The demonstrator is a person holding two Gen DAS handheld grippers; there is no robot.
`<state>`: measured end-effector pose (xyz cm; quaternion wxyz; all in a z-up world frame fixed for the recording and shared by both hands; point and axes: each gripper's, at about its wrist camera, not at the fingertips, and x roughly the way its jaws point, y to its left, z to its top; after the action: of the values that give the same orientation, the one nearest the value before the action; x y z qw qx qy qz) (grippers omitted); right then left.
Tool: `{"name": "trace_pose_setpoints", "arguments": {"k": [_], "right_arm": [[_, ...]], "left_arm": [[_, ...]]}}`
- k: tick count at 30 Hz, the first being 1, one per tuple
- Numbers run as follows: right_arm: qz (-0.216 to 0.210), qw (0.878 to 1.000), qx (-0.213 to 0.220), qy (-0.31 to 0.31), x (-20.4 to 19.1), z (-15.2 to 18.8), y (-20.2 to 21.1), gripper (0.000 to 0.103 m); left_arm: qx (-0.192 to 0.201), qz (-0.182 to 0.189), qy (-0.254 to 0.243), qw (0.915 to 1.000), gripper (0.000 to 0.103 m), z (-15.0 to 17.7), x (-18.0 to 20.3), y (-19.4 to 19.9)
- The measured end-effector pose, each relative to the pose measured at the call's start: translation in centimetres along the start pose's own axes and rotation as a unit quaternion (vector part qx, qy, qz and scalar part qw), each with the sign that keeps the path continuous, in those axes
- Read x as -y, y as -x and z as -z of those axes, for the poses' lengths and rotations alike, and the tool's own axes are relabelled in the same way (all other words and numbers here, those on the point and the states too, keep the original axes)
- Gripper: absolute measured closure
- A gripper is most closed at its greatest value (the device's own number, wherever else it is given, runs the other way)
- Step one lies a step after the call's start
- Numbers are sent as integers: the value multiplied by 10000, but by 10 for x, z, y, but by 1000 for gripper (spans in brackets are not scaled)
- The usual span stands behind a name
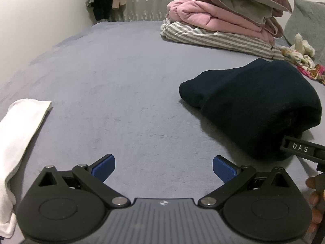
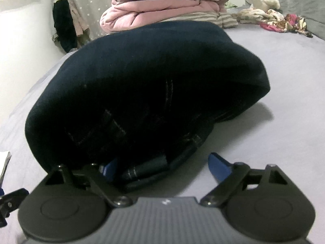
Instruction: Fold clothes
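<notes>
the left gripper (image 1: 164, 167) hangs over bare bed, blue pads spread wide with nothing between them. the right gripper (image 2: 162, 165) is spread too, and sits right at the near edge of the dark navy folded garment of thick denim-like cloth (image 2: 142, 85); its left finger (image 2: 107, 167) is tucked under or against the hem, while the right finger (image 2: 218, 165) stands clear over the sheet. i cannot tell whether that pad touches the cloth.

the garment lies on the grey-lilac fleecy bed cover (image 1: 121, 81), to the right of the left gripper, doubled over into a plump, rounded bundle with a seamed, stitched edge nearest the right-wrist camera. as i judge it, this fits either a last fold just let go or a grip about to be taken for one more fold; the pictures do not settle which. if more folding is wanted, it would call for pinching several thick layers at once.

at the left lies a white folded cloth (image 1: 18, 142). further off is a stack of pink and striped bedding (image 1: 219, 20).
</notes>
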<state>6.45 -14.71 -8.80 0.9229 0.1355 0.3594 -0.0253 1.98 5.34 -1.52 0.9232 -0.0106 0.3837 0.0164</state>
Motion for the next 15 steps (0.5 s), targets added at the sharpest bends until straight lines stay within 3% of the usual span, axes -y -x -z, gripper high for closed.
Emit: {"name": "trace_pose_setpoints", "arguments": {"k": [3,8,15], "right_arm": [[-109,9999,9,0,-1,2,-1,16],[-289,9996,24,0,-2,4,-4,49],[-273,9995,73,128,-7,6,-3,62]], "left_arm": [[6,-8,-73,10000,0,1,4,0],[-4,-72,-222,9997,0,2,9,0],[-33,0,-328,9995,0,2,10,0]]}}
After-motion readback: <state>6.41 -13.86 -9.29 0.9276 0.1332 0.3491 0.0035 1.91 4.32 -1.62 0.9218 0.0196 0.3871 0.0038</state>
